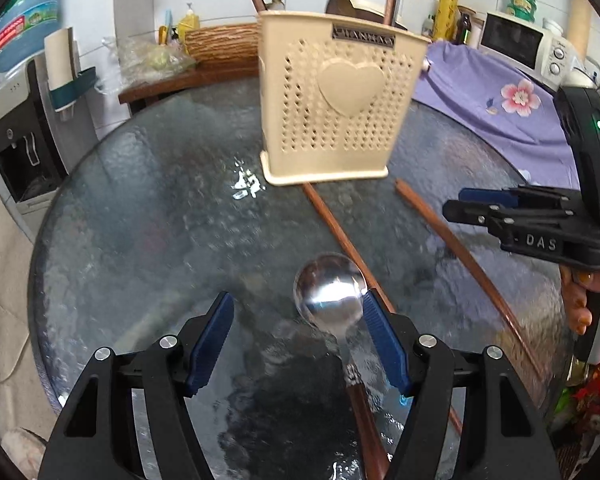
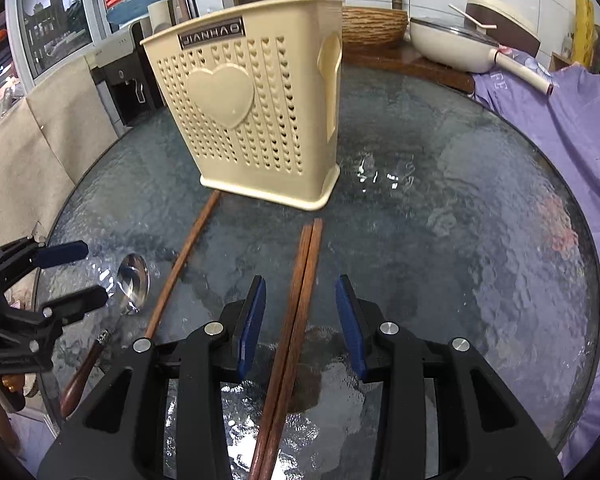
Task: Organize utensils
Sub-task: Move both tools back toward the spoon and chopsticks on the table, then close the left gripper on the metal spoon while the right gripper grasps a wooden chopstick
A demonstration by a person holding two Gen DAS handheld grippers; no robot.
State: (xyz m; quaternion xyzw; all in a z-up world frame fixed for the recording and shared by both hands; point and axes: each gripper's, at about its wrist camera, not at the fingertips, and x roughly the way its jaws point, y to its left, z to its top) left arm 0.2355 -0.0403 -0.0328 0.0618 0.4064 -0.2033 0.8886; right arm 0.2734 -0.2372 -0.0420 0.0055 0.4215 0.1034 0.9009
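While both hand-held grippers hang low over the glass tabletop (image 2: 460, 208), neither has a grip yet. Your left hand-held gripper (image 1: 298, 334) stands open astride the spoon (image 1: 332, 294); the steel bowl lies against the inner face of its right pad, and the wooden handle runs back under the gripper. Your right hand-held gripper (image 2: 300, 322) is open too, its pads either side of the paired chopsticks (image 2: 300, 300) with clear gaps to the wood. A single chopstick (image 2: 184, 260) lies between spoon and pair, its far tip near the foot of the cream utensil holder (image 2: 256, 120), which stands upright further back on the tabletop and already has some utensils sticking out of it.

Risks as judged from here:
- Spoon sits off-centre in the left jaws. Closing now would likely push the rounded bowl sideways or squirt it out on slick glass. Centre on the neck first.
- The pair may split: a pinch catching only one stick leaves the other behind or scissors them.
- Pads that land on the glass could skid.
- The holder looks light; long sticks striking its rim could tip it.
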